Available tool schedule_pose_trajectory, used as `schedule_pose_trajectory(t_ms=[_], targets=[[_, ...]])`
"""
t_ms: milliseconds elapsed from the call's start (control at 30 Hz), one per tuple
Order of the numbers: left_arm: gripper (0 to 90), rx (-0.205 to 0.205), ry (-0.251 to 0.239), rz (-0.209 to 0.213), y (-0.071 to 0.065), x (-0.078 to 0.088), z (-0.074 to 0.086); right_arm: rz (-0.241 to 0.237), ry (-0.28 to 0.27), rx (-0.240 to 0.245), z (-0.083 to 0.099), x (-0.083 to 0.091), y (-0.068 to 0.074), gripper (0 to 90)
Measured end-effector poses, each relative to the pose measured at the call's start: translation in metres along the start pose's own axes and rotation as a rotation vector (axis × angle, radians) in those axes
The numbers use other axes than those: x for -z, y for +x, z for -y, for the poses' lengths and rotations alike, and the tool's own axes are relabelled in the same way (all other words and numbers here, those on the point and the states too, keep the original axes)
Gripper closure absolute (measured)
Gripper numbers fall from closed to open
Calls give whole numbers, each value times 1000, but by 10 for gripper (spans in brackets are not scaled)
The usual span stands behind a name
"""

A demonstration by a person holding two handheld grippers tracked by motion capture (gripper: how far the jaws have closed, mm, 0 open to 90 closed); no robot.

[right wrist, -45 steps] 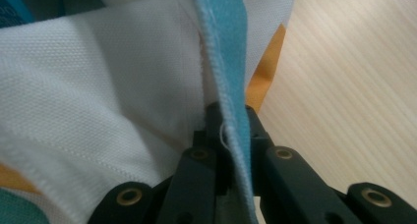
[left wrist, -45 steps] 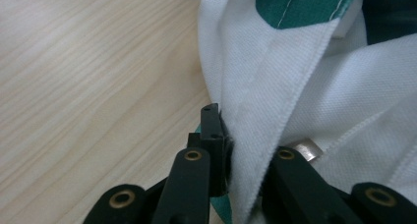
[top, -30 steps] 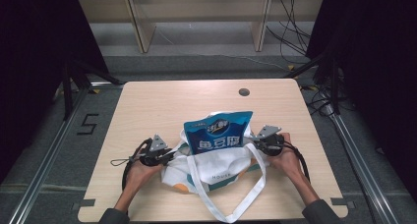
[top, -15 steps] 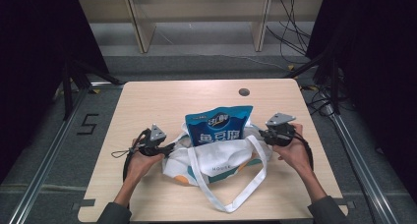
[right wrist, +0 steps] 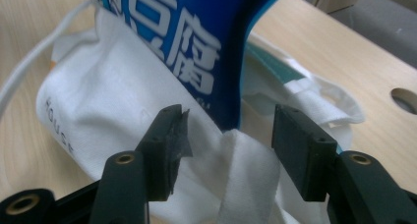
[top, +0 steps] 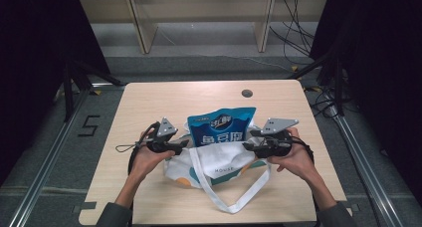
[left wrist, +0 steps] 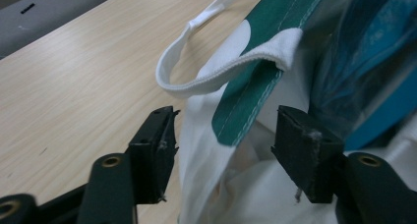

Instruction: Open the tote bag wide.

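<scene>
**Between the jaws: letting go of the tote's rim**

Between our left gripper's [left wrist: 223,160] jaws we are seeing the tote bag [left wrist: 216,184] and its green-and-white rim, but the pads are standing off it on both sides. They have just been opening, and the cloth is lying loose in the gap, touching neither pad that we can make out. At our right gripper [right wrist: 228,150] it is the same: jaws released and just widened, with a fold of white fabric rising between them and the blue snack pouch [right wrist: 196,42] standing just behind.

Moving outward, in the high view we are holding the left gripper [top: 183,146] and the right gripper [top: 247,146] at either side of the bag's mouth, facing inward. We judge that this flanking hold is there to spread the opening around the pouch [top: 221,127], which is sitting upright, lower part inside the bag [top: 224,162], top leaning away from us. The bag is lying slumped near the table's [top: 149,97] middle, its white strap [top: 234,199] looping toward our edge.
</scene>
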State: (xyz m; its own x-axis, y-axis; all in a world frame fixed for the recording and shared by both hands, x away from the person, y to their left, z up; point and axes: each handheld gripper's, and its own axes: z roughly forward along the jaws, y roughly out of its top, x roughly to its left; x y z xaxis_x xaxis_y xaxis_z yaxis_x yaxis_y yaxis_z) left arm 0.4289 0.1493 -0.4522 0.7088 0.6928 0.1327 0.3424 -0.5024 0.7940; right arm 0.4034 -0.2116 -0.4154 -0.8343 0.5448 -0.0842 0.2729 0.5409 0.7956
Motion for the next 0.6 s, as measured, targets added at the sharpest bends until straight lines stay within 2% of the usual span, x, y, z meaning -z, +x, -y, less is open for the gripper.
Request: schedule_pose_trajectory(t_ms=[33, 67, 100, 133, 200, 233, 267, 333, 400, 433, 467, 500, 567, 600], targets=[[440, 26, -10, 20, 1, -4, -1, -9, 4, 18, 1, -2, -2, 521], [470, 57, -24, 49, 3, -9, -3, -5, 17, 3, 3, -1, -1, 574], [525, 77, -34, 55, 4, -17, -3, 1, 18, 16, 4, 0, -2, 607], [582, 59, -17, 37, 6, -20, -5, -9, 24, 25, 5, 2, -3, 693], [710, 126, -47, 45, 11, -26, -7, -43, 30, 50, 9, 5, -1, 761], [731, 133, -52, 33, 16, -26, -8, -42, 41, 51, 10, 6, 1, 780], [762, 166, -66, 20, 17, -28, -10, -47, 66, 64, 12, 7, 5, 808], [794, 164, -38, 0, 24, -30, -12, -68, 101, 105, 18, 9, 16, 836], [812, 206, -13, -21, 33, -35, -13, -82, 148, 135, 24, 10, 28, 842], [820, 212, 25, -25, 38, -39, -12, -89, 160, 147, 28, 9, 33, 843], [833, 221, 34, -36, 40, -44, -12, -108, 174, 172, 34, 6, 39, 845], [834, 212, 84, -40, 42, -52, -10, -110, 207, 156, 37, 4, 43, 845], [836, 208, 127, -52, 41, -67, -7, -135, 245, 191, 48, -10, 50, 845], [835, 211, 139, -65, 40, -73, -4, -158, 270, 192, 53, -19, 54, 846]])
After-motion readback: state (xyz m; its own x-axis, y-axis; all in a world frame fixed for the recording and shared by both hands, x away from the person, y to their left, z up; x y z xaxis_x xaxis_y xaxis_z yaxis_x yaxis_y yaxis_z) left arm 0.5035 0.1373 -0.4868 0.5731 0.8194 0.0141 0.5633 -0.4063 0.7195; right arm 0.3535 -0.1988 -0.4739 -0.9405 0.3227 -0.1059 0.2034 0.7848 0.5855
